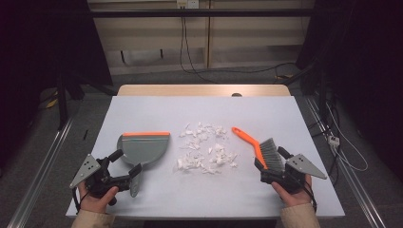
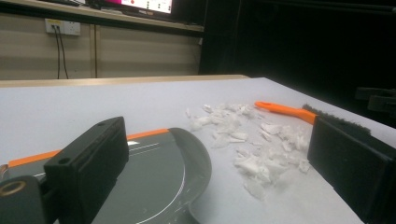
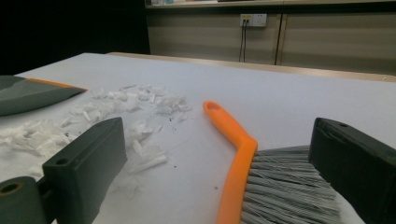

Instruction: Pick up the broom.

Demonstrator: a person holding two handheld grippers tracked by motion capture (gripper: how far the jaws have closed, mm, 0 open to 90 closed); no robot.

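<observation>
Beside the paper scraps (image 1: pixel 205 148), both tongs stood apart, left tongs (image 1: pixel 124 167) straddling the dustpan (image 1: pixel 145 148) handle and right tongs (image 1: pixel 270 165) bracketing the brush (image 1: pixel 259 147), apparently ready to grip for sweeping.

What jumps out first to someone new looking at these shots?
The heap of white paper scraps in the middle of the white table. Flanking it lie a grey dustpan with an orange lip on the left and an orange-handled brush with grey bristles on the right. At the near edge, the left gripper has its jaws open around the dustpan's handle, and the right gripper has its jaws open around the brush's bristle end.
</observation>
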